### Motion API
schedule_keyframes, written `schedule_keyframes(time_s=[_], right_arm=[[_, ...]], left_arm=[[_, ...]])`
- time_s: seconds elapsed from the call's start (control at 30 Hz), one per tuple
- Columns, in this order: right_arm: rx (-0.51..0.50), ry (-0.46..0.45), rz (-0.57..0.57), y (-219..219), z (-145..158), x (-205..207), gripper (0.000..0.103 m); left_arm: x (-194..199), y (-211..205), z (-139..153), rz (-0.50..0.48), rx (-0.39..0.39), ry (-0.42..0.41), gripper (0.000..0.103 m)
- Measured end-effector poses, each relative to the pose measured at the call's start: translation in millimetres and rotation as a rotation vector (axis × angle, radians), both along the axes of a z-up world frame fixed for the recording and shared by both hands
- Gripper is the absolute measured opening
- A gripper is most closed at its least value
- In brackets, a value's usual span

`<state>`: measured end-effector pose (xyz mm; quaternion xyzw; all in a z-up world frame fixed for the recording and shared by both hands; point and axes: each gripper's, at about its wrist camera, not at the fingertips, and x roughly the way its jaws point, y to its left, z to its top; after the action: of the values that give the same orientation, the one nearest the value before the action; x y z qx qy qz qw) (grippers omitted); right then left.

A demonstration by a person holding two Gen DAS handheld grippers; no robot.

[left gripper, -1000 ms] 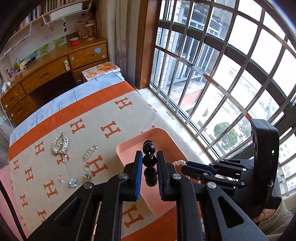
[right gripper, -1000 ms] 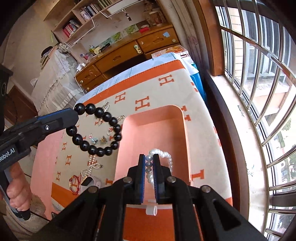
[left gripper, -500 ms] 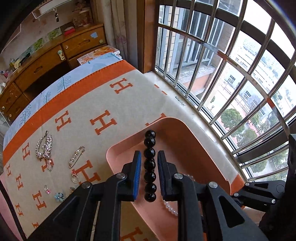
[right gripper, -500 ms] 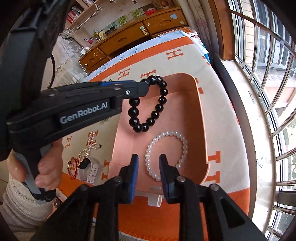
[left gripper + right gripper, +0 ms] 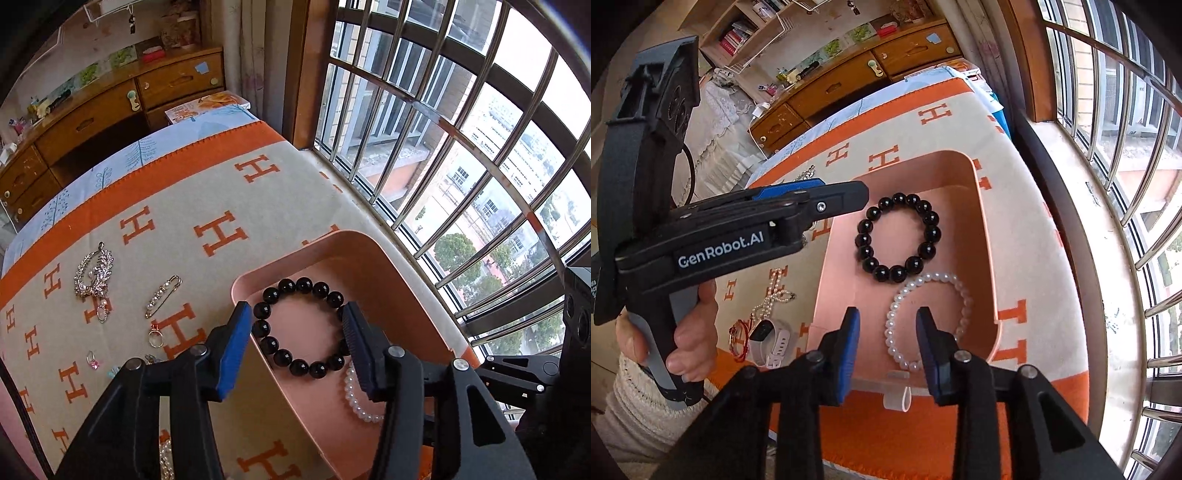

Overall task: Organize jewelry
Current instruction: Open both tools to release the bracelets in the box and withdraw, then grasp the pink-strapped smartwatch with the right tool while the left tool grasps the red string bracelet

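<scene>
Nearest us, our right tool (image 5: pixel 886 328) hangs with its jaws parted and empty over the near end of the shallow pink tray (image 5: pixel 991 236), where the white pearl bead bracelet (image 5: pixel 929 319) lies flat. Just beyond it lies the black round-bead bracelet (image 5: pixel 303 326), touching the pearls; our left tool (image 5: pixel 295 325) is opening above it, pads clear, nothing gripped. Farther out to the left, on the cream and orange blanket (image 5: pixel 207 192), waits a gold pearl-set safety-pin brooch (image 5: pixel 163 296), long axis slanting away, so the left tool looks nearer.
</scene>
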<state>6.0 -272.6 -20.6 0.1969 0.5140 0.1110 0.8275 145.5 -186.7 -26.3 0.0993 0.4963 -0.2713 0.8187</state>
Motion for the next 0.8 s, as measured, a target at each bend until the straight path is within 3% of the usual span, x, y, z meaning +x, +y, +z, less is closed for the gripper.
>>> schedule_keyframes(time_s=[0.2, 0.33, 0.8], right_arm=[[-0.026, -0.014, 0.018, 6, 4, -3, 0.032], [-0.034, -0.021, 0.033, 11, 6, -5, 0.032], [-0.064, -0.027, 0.126, 52, 11, -2, 0.032]], left_arm=[[-4, 20, 10, 0.031, -0.019, -0.016, 0.050], [-11, 42, 18, 0.068, -0.017, -0.048, 0.060], [-51, 150, 40, 0.225, 0.007, -0.109, 0.061]])
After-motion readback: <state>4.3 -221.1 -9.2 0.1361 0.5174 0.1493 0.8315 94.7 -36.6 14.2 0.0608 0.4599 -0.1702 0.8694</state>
